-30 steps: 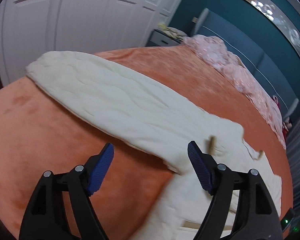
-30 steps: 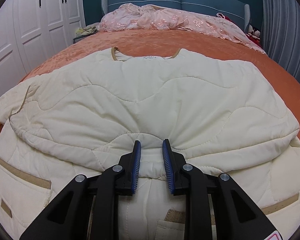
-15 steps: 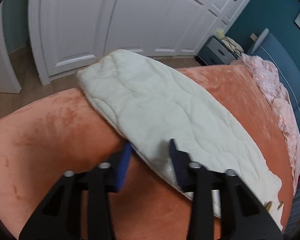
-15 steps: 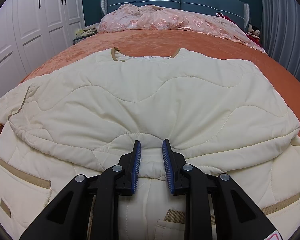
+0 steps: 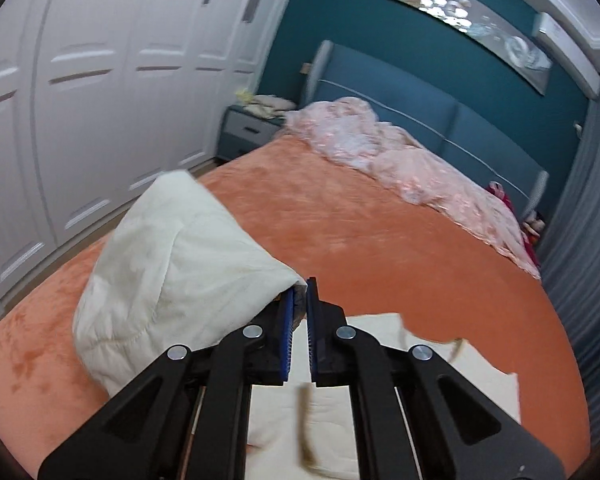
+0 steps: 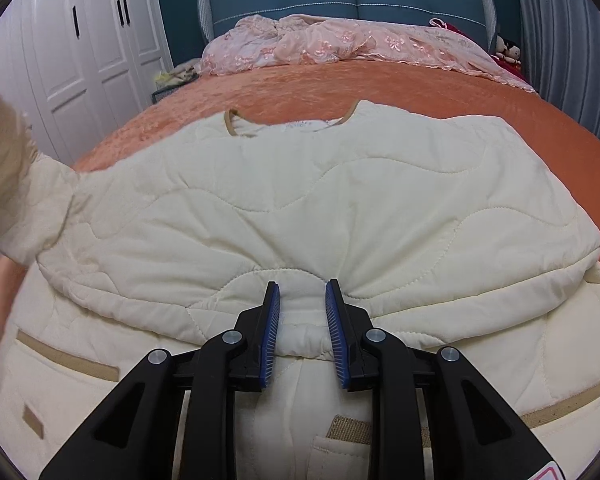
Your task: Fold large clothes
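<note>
Now that the left hand-held gripper (image 5: 298, 300) has clamped and lifted the sleeve (image 5: 172, 272) off the bed (image 5: 380, 240), the right hand-held gripper (image 6: 302, 312) stays clamped on the jacket (image 6: 300, 200), so folding inward comes next.

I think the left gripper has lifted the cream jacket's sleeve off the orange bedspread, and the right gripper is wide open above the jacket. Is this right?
Not quite. The right gripper is shut on a fold of the cream jacket, as the right wrist view shows. The rest holds: the left gripper holds the sleeve raised off the orange bedspread.

Left gripper (image 5: 298, 300) raised, jaws pinched nearly together; right gripper (image 6: 302, 312) low (clamping fabric).
</note>
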`<state>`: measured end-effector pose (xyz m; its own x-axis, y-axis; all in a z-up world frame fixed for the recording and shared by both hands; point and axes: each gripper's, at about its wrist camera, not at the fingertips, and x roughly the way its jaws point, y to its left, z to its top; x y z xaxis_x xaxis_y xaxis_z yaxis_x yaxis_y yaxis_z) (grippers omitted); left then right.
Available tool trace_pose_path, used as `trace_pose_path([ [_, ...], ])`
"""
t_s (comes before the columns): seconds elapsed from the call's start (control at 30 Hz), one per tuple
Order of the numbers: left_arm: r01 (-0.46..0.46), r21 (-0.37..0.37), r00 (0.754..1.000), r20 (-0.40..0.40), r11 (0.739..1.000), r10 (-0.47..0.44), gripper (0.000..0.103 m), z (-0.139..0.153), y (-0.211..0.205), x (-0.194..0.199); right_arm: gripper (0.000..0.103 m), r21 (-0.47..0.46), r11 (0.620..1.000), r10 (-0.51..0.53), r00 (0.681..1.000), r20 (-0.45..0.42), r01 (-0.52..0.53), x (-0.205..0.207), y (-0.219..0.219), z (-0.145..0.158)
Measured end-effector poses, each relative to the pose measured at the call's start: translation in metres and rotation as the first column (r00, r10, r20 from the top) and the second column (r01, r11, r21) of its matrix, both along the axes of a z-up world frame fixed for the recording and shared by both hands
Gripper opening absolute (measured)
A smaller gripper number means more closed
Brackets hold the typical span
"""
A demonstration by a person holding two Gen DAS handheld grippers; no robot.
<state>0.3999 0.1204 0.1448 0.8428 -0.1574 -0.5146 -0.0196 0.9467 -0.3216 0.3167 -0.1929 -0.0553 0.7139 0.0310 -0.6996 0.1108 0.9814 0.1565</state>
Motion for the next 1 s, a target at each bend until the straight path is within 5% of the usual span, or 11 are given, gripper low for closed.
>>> trace_pose_path([
  [0.07, 0.164, -0.008, 0.986, 0.011, 0.986, -0.164, 0.005, 0.01, -0.063, -0.009, 0.041, 0.087, 0.996, -0.028, 0.998, 0.048, 0.023, -0.017, -0.015, 0.017],
  [0.17, 0.384, 0.03, 0.923, -0.024, 0.923, -0.383, 0.011, -0.007, -0.159, -0.033, 0.052, 0.134, 0.989, -0.073, 0.992, 0.1, 0.059, -0.053, -0.039, 0.036],
  [0.3, 0.467, -0.004, 0.875, -0.141, 0.884, -0.463, 0.043, -0.071, -0.216, -0.065, 0.057, 0.103, 0.992, -0.082, 0.994, 0.077, 0.074, -0.087, -0.067, 0.046],
  [0.4, 0.409, -0.091, 0.888, -0.192, 0.908, -0.419, 0.043, -0.098, -0.205, -0.071, 0.06, 0.101, 0.992, -0.081, 0.995, 0.062, 0.074, -0.095, -0.08, 0.05],
  [0.53, 0.222, -0.231, 0.935, -0.225, 0.947, -0.274, 0.043, -0.114, -0.142, -0.053, 0.063, 0.156, 0.985, -0.081, 0.995, 0.053, 0.072, -0.079, -0.089, 0.054],
  [0.67, 0.046, -0.278, 0.949, -0.288, 0.96, -0.129, 0.043, -0.135, -0.075, -0.038, 0.068, 0.18, 0.981, -0.088, 0.995, 0.051, 0.078, -0.051, -0.088, 0.062],
  [0.83, -0.131, -0.38, 0.927, -0.373, 0.915, -0.022, 0.043, -0.165, -0.004, -0.019, 0.068, 0.187, 0.969, -0.168, 0.986, 0.018, 0.162, -0.026, -0.101, 0.06],
  [1.0, -0.191, -0.493, 0.916, -0.4, 0.849, -0.026, 0.042, -0.188, 0.023, -0.011, 0.068, 0.153, 0.95, -0.27, 0.962, -0.03, 0.271, -0.015, -0.132, 0.05],
])
